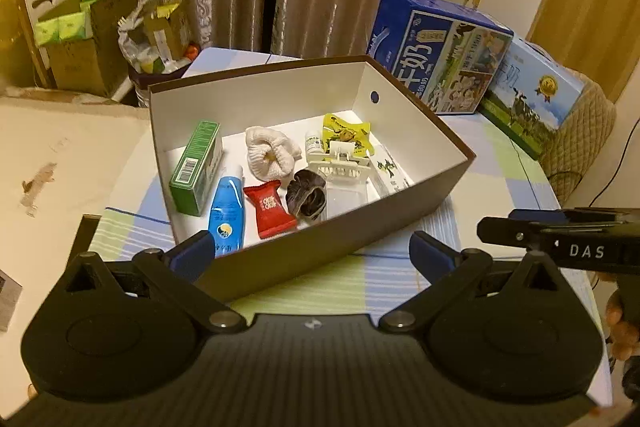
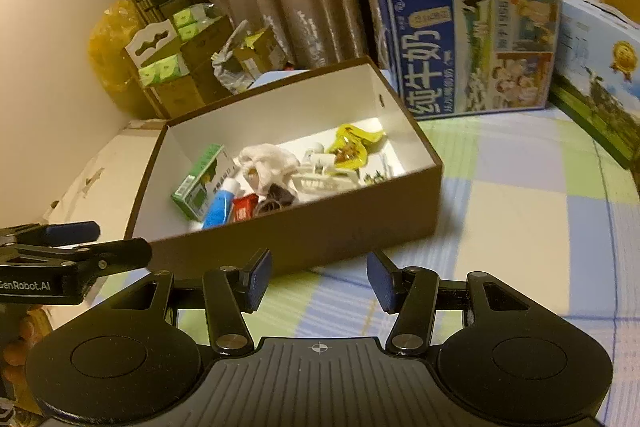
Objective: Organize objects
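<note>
Nearest the cameras, both claws are hovering over the checked worktop [image 2: 500, 211], short of the box. The left claw [image 1: 314, 255] is standing released, its blue pads [image 1: 196, 253] spread wide with the box's near wall showing between them, and nothing is being gripped. The right claw [image 2: 318, 281] is likewise standing released and empty, pads [image 2: 256, 281] apart over bare cloth.

Beyond them the box [image 1: 320, 247] is sitting on the worktop, open-topped, its long axis running from 7 to 1 o'clock in the left view. Inside, the near row is lying against the front wall: a blue tube [image 1: 227, 213], a red sachet [image 1: 270, 207] beside it, and a dark bundle [image 1: 306, 195] touching the sachet. A green carton [image 1: 196, 167] is resting along the 9 o'clock wall. Farther in, a white cloth [image 1: 270, 157] is lying mid-floor, with a white clip [image 1: 340, 167], a small bottle [image 1: 314, 145] and a yellow packet [image 1: 346, 133] crowding toward 2 o'clock.

Behind the box, at 1 o'clock, two milk cartons [image 1: 440, 55] are standing at the worktop's far edge.

Judged from this arrangement, gathering is looking essentially finished: no loose small items are showing on the visible worktop. What may be remaining is tidying the jumble within, or closing the box; no lid is showing.
</note>
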{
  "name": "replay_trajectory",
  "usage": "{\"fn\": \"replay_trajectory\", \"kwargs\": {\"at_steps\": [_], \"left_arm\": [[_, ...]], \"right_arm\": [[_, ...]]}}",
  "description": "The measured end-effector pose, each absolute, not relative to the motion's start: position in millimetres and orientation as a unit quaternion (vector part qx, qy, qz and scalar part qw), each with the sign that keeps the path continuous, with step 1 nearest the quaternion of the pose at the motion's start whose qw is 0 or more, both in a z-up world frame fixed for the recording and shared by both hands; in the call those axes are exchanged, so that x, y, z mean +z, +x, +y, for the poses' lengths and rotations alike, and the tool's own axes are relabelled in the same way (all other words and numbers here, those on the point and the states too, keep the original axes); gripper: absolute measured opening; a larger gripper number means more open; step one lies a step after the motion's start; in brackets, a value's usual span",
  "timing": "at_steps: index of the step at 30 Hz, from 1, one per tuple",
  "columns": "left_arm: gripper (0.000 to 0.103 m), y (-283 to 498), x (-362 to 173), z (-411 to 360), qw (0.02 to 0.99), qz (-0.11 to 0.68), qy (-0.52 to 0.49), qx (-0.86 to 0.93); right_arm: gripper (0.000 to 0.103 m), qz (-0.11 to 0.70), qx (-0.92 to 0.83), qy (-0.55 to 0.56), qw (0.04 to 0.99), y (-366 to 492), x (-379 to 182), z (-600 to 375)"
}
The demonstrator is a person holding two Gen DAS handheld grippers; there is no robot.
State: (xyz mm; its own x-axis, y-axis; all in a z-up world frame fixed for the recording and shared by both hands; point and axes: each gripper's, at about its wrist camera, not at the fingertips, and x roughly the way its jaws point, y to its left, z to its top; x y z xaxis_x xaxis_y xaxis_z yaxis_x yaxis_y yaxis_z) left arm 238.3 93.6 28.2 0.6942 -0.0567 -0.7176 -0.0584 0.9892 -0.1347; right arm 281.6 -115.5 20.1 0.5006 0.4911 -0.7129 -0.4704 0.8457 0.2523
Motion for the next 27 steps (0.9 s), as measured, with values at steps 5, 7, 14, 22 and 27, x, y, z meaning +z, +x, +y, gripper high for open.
{"fn": "replay_trajectory", "kwargs": {"at_steps": [5, 7, 14, 22, 27], "left_arm": [[0.102, 215.7, 34.4, 80.1, 0.919, 0.388, -0.066, 0.008], [0.102, 206.9, 36.4, 73.8, 0.919, 0.389, -0.058, 0.012], [0.102, 179.5, 36.9, 55.7, 0.911, 0.407, -0.058, 0.028], [0.102, 151.3, 35.3, 26.8, 0.906, 0.417, -0.062, 0.044], [0.102, 134.4, 34.3, 9.3, 0.905, 0.417, -0.067, 0.052]], "right_arm": [[0.05, 0.414, 0.276, 0.015, 0.867, 259.0, 22.7, -130.5], [0.051, 0.414, 0.276, 0.016, 0.867, 250.7, 23.5, -136.2], [0.051, 0.417, 0.282, 0.013, 0.864, 220.5, 24.9, -158.1], [0.051, 0.423, 0.288, -0.001, 0.859, 194.6, 22.0, -184.3], [0.051, 0.425, 0.298, -0.006, 0.855, 182.2, 20.4, -199.8]]}}
